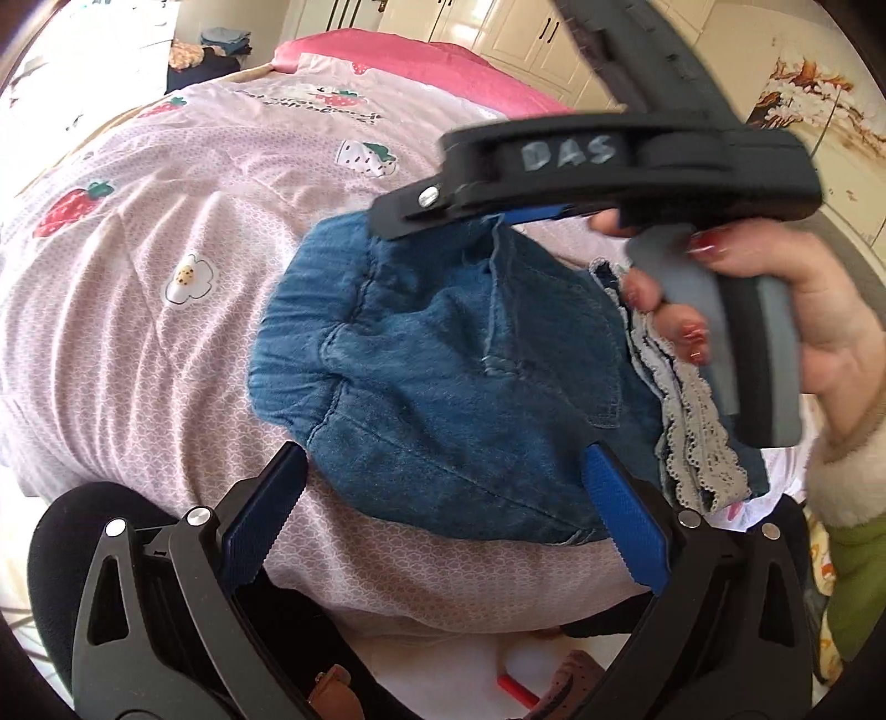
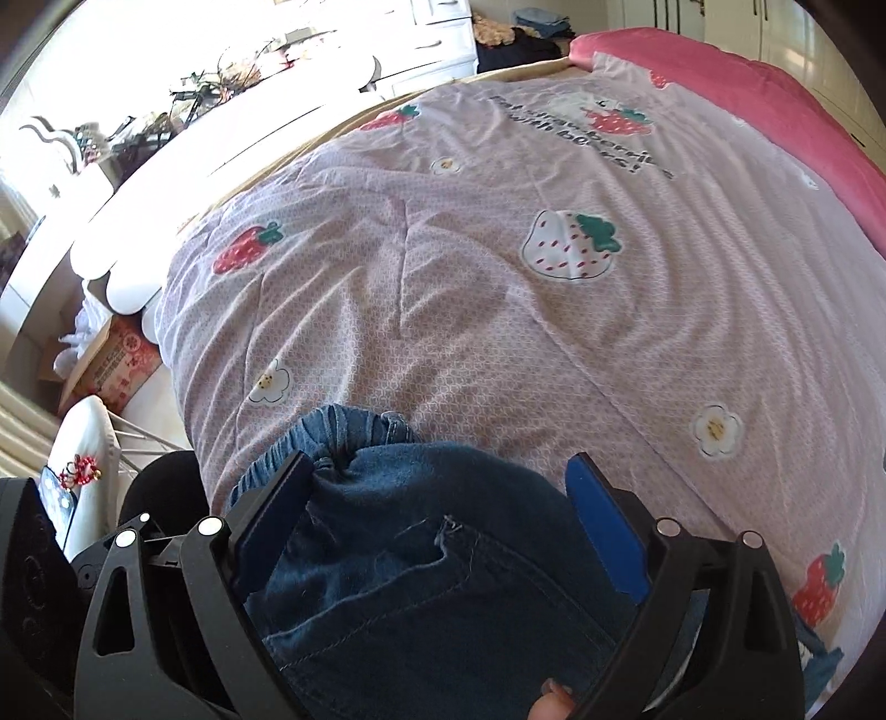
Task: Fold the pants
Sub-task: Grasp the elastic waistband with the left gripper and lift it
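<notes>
Small blue denim pants [image 1: 443, 365] lie folded in a bundle on the pink strawberry quilt [image 1: 138, 310], with grey lace trim [image 1: 698, 443] at the right end. My left gripper [image 1: 443, 476] is open, its blue pads on either side of the bundle's near edge. My right gripper [image 1: 476, 210] reaches in from the right over the bundle's far edge; its jaws there look close together. In the right wrist view the right gripper [image 2: 443, 498] stands wide open over the pants [image 2: 421, 576], with the elastic waistband [image 2: 332, 432] just ahead.
The quilt [image 2: 498, 266] covers a bed with a pink pillow [image 1: 387, 55] at the far end. White cupboards [image 1: 531, 33] stand behind. A cardboard box [image 2: 111, 360] and a white chair [image 2: 83, 443] stand left of the bed.
</notes>
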A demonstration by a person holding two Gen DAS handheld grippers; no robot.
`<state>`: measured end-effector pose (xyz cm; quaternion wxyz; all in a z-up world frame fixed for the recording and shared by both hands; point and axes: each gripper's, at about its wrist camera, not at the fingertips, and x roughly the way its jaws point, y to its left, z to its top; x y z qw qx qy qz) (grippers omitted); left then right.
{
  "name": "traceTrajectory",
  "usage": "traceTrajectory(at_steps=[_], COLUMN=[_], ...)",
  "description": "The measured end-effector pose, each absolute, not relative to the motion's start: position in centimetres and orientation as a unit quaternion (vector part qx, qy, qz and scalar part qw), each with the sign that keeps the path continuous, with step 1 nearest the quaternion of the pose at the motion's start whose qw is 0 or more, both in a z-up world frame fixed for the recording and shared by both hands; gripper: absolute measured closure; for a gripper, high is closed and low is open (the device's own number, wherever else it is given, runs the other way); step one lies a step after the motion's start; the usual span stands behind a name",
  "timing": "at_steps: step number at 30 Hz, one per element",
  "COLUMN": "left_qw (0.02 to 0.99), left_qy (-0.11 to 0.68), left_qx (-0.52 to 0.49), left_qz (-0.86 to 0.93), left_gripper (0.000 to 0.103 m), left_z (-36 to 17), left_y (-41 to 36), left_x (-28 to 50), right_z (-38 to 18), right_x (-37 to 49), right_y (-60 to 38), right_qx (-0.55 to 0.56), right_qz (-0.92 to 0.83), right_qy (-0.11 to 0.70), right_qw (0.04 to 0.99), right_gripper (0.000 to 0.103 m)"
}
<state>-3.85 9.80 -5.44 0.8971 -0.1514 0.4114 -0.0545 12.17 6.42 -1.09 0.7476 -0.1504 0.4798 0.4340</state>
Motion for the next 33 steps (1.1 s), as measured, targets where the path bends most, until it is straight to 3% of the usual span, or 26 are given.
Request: traceTrajectory(at_steps=[2,4,10,11,15,20,25,28,33], left_qw=[0.898,0.896,0.894,0.894,0.892,0.887,0.877,0.876,0.893], left_qy=[0.409,0.41,0.406,0.404,0.404,0.407,0.408,0.398,0.374], left_qx=[-0.154,-0.161,-0.179,-0.181,-0.188,-0.195,-0.229,-0.239,-0.21], left_qz=[-0.054,-0.058,-0.069,-0.072,-0.083,-0.099,-0.115,-0.128,-0.137], left_gripper=[0.01,0.01,0.01,0.01,0.01,0.034,0.068,0.082,0.086], left_z=[-5.5,-5.6,-5.9,-6.0,-5.9,-5.8,-6.2,-5.8,-3.9], left_y=[9.9,10.1,10.5,10.3,10.0,9.4,9.9,9.9,8.4], left_x=[-3.7,-3.5,-2.9,-2.8,-2.2,-1.2,-0.3,0.0,-0.1], right_z=[-1.8,-2.3,-1.5,-1.3,-0.4,0.0,0.5,0.9,2.1], right_x=[12.5,12.4,12.3,12.4,12.7,12.4,12.3,12.4,12.6], right_y=[6.5,6.6,4.6,4.1,2.1,1.8,1.7,1.3,-0.8], right_qx=[-0.134,-0.125,-0.087,-0.081,-0.046,-0.051,-0.048,-0.042,-0.023], right_qz=[0.448,0.459,0.478,0.479,0.488,0.486,0.484,0.484,0.484], right_qy=[0.495,0.504,0.502,0.501,0.498,0.492,0.489,0.484,0.472], right_qw=[0.732,0.721,0.716,0.716,0.716,0.721,0.724,0.728,0.736], right_gripper=[0.039,0.054,0.081,0.09,0.093,0.094,0.098,0.098,0.098])
